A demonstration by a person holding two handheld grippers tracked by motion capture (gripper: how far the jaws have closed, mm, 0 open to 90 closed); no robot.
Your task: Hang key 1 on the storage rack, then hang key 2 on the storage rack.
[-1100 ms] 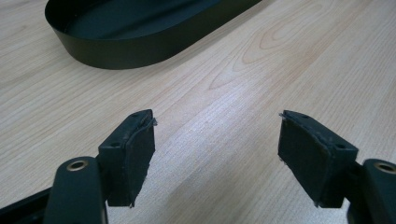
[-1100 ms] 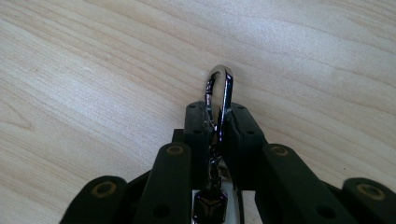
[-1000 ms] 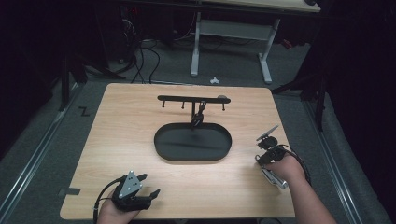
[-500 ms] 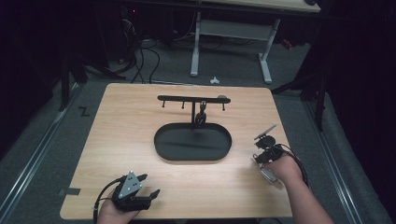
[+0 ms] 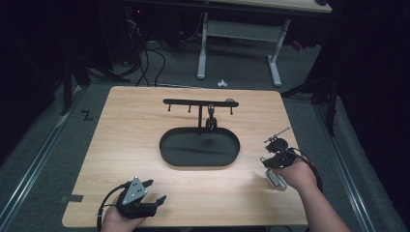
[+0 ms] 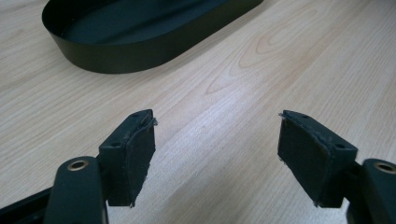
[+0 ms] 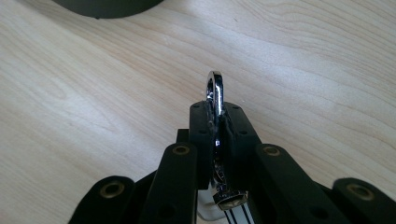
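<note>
While your left gripper [image 5: 153, 192] rests by the table's [image 5: 121, 145] near edge with its jaws spread wide and nothing between them, your right gripper [image 7: 218, 119] near the right edge is pinched on a chrome ring [image 7: 214, 91] of what looks like a keyring, held edge-on and sticking out past the fingertips. From that hand the black stand [image 5: 199, 103] lies forward and to the left, beyond the oval tray [image 5: 167, 147], its hook bar running parallel to the far edge. Your right hand is the nearer one to it.
</note>
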